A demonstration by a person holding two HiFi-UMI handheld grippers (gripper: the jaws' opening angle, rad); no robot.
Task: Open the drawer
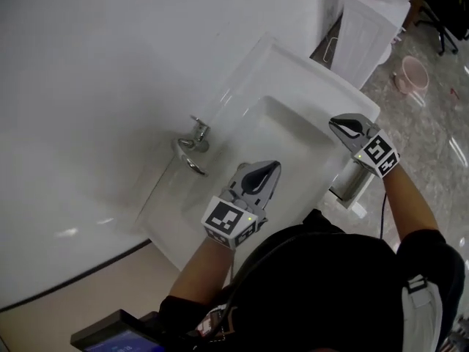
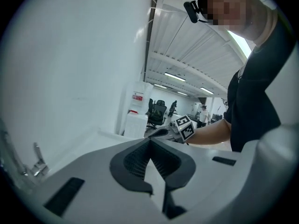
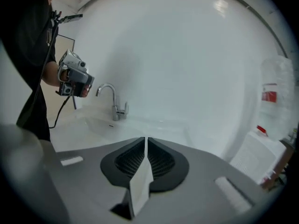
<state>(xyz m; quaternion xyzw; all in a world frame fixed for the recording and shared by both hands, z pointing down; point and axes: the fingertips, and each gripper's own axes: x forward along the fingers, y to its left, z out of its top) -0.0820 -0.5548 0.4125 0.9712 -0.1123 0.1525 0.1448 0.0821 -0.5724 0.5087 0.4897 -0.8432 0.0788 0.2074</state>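
Both grippers hover over a white sink (image 1: 287,63) with a chrome faucet (image 1: 192,149). My left gripper (image 1: 272,167) hangs above the basin's near side, jaws together with nothing between them; its own view shows the pads meeting at the tips (image 2: 149,140). My right gripper (image 1: 334,122) is over the sink's front right corner, its jaws (image 3: 146,139) closed to a thin slit and empty. A grey, chrome-edged boxy part (image 1: 349,183) juts out under the sink's front rim; I cannot tell whether it is the drawer.
A white wall runs behind the faucet (image 3: 115,104). A white cabinet (image 1: 366,28) stands beyond the sink, with a pink bowl (image 1: 412,75) and an office chair (image 1: 443,13) on the speckled floor. The person's torso fills the lower head view.
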